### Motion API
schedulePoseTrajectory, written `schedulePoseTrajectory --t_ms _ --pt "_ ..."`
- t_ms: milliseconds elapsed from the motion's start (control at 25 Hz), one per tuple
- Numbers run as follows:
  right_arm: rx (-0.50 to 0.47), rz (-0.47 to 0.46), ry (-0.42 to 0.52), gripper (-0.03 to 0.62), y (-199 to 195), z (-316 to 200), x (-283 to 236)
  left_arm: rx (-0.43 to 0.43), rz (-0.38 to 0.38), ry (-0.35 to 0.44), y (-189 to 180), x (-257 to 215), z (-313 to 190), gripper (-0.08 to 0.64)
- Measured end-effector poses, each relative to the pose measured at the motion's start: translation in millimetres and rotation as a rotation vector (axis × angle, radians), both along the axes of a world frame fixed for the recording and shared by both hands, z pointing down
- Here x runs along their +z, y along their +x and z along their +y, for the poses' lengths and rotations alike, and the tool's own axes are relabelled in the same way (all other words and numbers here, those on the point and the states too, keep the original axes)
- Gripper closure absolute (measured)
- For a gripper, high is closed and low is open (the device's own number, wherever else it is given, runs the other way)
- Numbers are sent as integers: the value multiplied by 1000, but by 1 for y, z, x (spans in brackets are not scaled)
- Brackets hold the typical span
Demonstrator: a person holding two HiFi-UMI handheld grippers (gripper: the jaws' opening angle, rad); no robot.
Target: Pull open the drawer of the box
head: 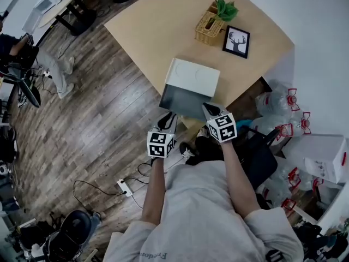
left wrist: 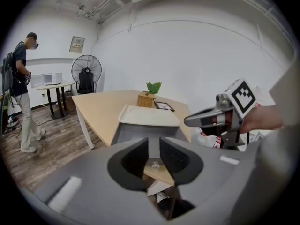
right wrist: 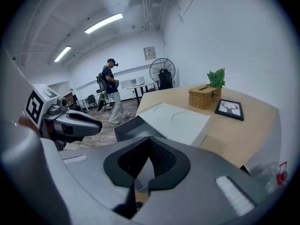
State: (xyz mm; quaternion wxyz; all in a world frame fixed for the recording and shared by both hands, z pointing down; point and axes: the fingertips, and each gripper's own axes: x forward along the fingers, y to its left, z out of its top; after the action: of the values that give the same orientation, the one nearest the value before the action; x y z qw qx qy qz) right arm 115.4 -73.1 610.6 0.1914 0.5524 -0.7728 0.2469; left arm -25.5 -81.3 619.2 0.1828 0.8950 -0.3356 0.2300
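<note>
A box with a white lid (head: 192,76) and a grey drawer front (head: 184,103) stands at the near edge of the wooden table (head: 147,31). My left gripper (head: 167,118) hangs just in front of the drawer's left end. Its jaws (left wrist: 153,149) are open by a narrow gap, in which a small metal stud (left wrist: 154,164) shows; I cannot tell whether they touch it. My right gripper (head: 210,109) is at the drawer's right end. Its fingertips (right wrist: 149,146) meet with nothing between them. Each gripper view shows the box (left wrist: 147,116) (right wrist: 176,121) and the other gripper (left wrist: 187,122) (right wrist: 98,124).
A wicker basket with a plant (head: 210,27) and a framed deer picture (head: 236,41) sit at the table's far side. Clear bags (head: 283,108) and a black bag (head: 256,152) lie on the floor at the right. A power strip (head: 124,187) lies on the floor. A person (left wrist: 21,93) stands by a fan (left wrist: 86,74).
</note>
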Motion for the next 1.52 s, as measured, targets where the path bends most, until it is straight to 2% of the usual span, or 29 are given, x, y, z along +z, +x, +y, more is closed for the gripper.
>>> schedulePoseTrajectory --t_ms 160,360,560,720,1040,1520 --pt "42 -10 39 591 -6 22 1 7 -4 -1 -5 3 16 428" --pt "107 -27 83 591 -10 36 -3 1 6 7 -14 1 28 468" --pt "105 -37 87 591 -20 44 1 15 8 16 -18 3 33 506" --pt "104 -42 83 591 -25 47 5 9 10 28 -22 0 27 506" --pt "124 -51 83 591 -20 48 5 5 -10 -2 -26 7 31 506" --pt "94 -47 59 591 -23 55 12 19 -11 -13 -22 11 37 506"
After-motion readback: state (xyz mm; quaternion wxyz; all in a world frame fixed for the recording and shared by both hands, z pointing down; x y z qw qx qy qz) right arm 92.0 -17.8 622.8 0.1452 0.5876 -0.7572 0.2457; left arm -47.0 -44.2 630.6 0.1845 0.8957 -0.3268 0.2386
